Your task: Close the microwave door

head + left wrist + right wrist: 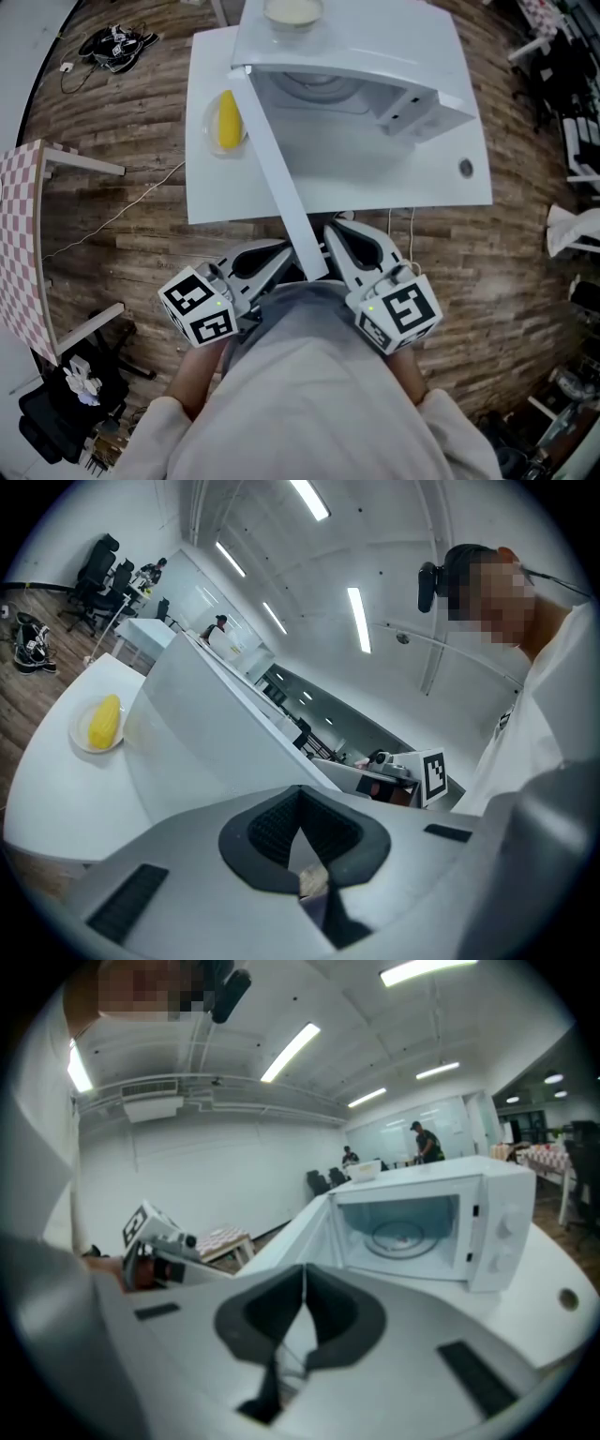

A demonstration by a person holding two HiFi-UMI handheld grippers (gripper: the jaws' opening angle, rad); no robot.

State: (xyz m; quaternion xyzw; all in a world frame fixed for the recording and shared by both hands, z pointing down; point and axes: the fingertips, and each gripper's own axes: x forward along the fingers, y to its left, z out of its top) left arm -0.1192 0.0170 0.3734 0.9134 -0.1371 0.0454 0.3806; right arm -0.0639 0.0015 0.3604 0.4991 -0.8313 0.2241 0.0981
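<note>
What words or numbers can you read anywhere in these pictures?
No words or numbers can be read.
On the microwave, any print on the control panel is too small and blurred.
The left marker cube and right marker cube show only black-and-white square patterns, no letters.

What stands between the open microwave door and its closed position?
Nothing on the table does: the corn lies outside the door. Only the right gripper hangs by the door's inner side, near its free edge.

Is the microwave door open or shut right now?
Open. The door stands swung out toward the person, and the right gripper view shows the turntable inside.
</note>
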